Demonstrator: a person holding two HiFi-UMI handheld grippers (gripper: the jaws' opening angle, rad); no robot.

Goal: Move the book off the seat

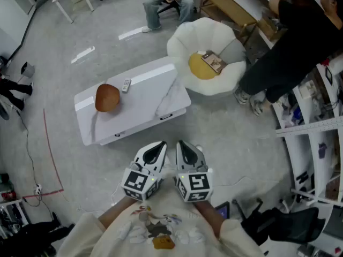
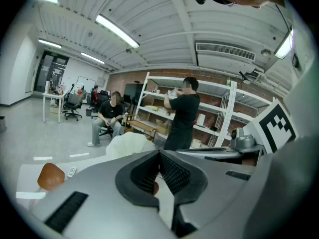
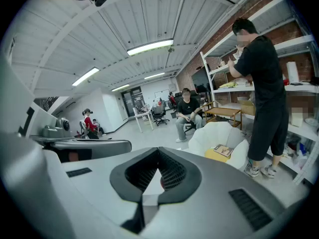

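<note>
The book (image 1: 213,61) lies on a yellow cushion (image 1: 199,68) in the white shell-shaped seat (image 1: 185,42), far ahead of me and to the right. The right gripper view shows the same book (image 3: 224,150) on the seat (image 3: 212,134). My left gripper (image 1: 158,145) and right gripper (image 1: 182,144) are side by side close to my chest, well short of the seat. Both are shut with nothing between the jaws, which meet at their tips in the left gripper view (image 2: 159,152) and the right gripper view (image 3: 158,151).
A low white table (image 1: 144,108) stands between me and the seat, with a brown round object (image 1: 107,97) and a remote (image 1: 126,84) on it. A person in black (image 1: 300,47) stands right of the seat by white shelves (image 1: 316,138). Another person (image 1: 169,1) sits beyond.
</note>
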